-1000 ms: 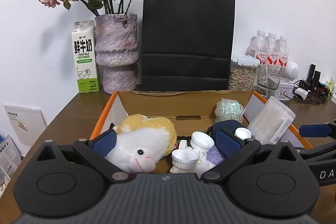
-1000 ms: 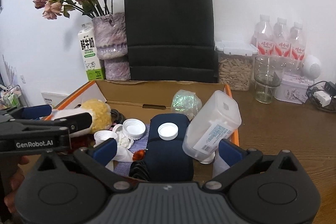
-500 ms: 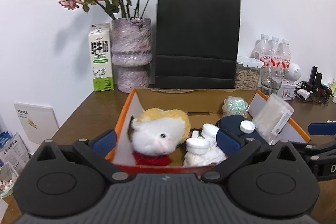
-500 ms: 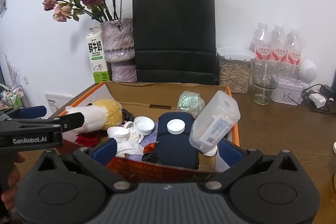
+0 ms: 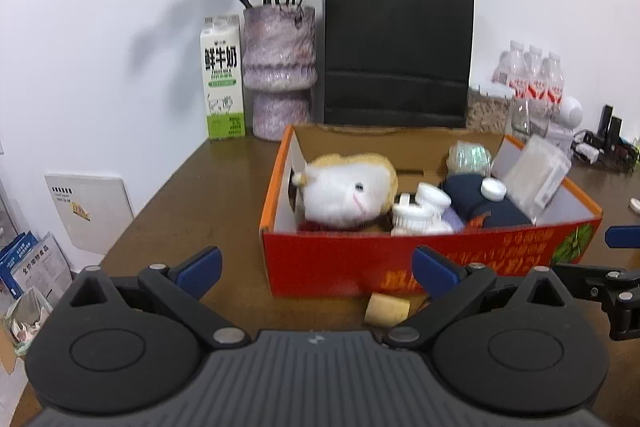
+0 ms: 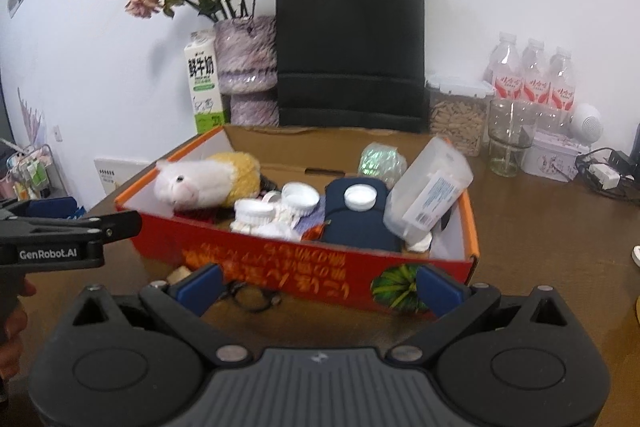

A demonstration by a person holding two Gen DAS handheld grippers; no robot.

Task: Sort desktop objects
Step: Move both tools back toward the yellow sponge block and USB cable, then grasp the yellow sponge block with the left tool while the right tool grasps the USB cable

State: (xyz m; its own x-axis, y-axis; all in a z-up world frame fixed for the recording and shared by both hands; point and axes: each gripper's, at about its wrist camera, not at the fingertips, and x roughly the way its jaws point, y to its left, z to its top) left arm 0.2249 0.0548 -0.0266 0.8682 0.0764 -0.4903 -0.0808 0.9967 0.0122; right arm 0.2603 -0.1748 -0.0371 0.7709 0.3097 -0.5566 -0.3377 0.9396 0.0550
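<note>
Left wrist view: both grippers have pulled back from the box (image 5: 432, 259), which sat under them a second ago. Left gripper (image 5: 316, 265) and right gripper (image 6: 320, 285) gape wide, empty. Plush toy (image 5: 344, 189) lies inside at ten o'clock; a cork (image 5: 387, 309) (unsorted, probably next) waits outside at six.

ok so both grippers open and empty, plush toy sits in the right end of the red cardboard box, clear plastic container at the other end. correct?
Not quite: the white-and-yellow plush toy sits in the left end of the red cardboard box, as the left wrist view shows. The clear plastic container leans at the right end. Both the left gripper and right gripper are open and empty.
</note>
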